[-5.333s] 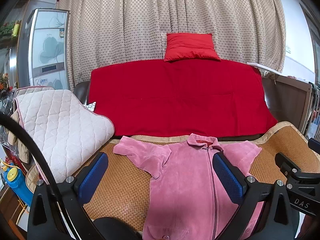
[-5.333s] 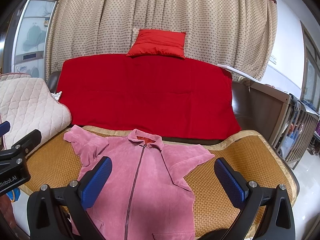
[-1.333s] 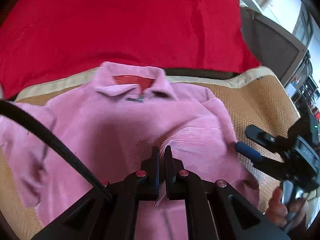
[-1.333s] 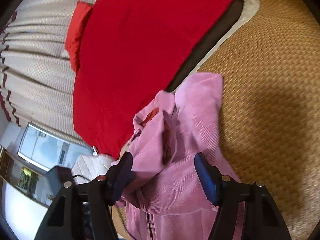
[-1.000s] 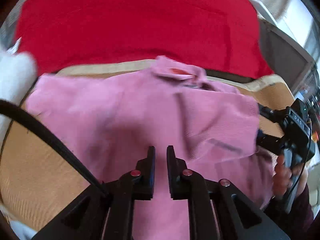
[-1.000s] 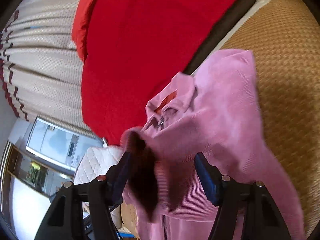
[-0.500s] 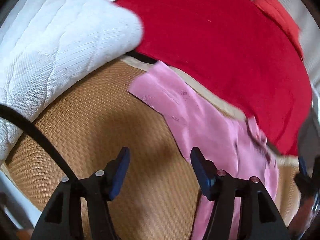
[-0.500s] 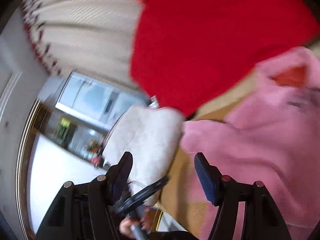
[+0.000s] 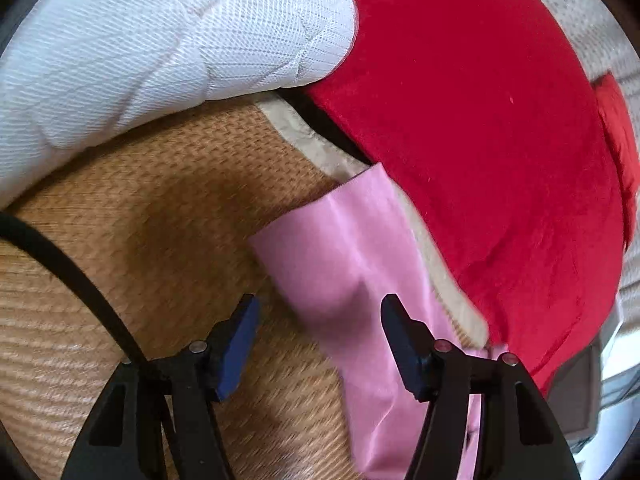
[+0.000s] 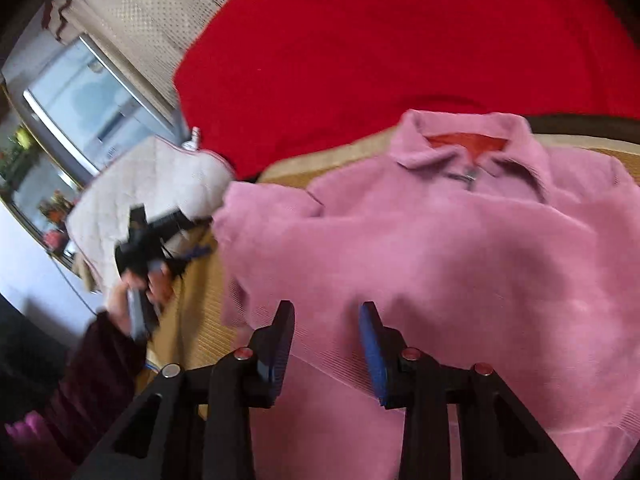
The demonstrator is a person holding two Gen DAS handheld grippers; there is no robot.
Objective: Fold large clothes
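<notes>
The pink jacket [image 10: 460, 248] lies on the woven mat [image 9: 140, 220], soft and floppy, best pinched at the sleeve [image 9: 336, 248] cuff, where the left tongs [image 9: 318, 312] hover apart; the right tongs [image 10: 326, 332] are apart too.

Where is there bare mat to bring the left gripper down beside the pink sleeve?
Bare woven mat lies between the white quilted cushion and the pink jacket's sleeve, under and left of the open left gripper. It is crowded to the right: the sleeve runs along the mat's beige edging against the red sofa cover.
</notes>
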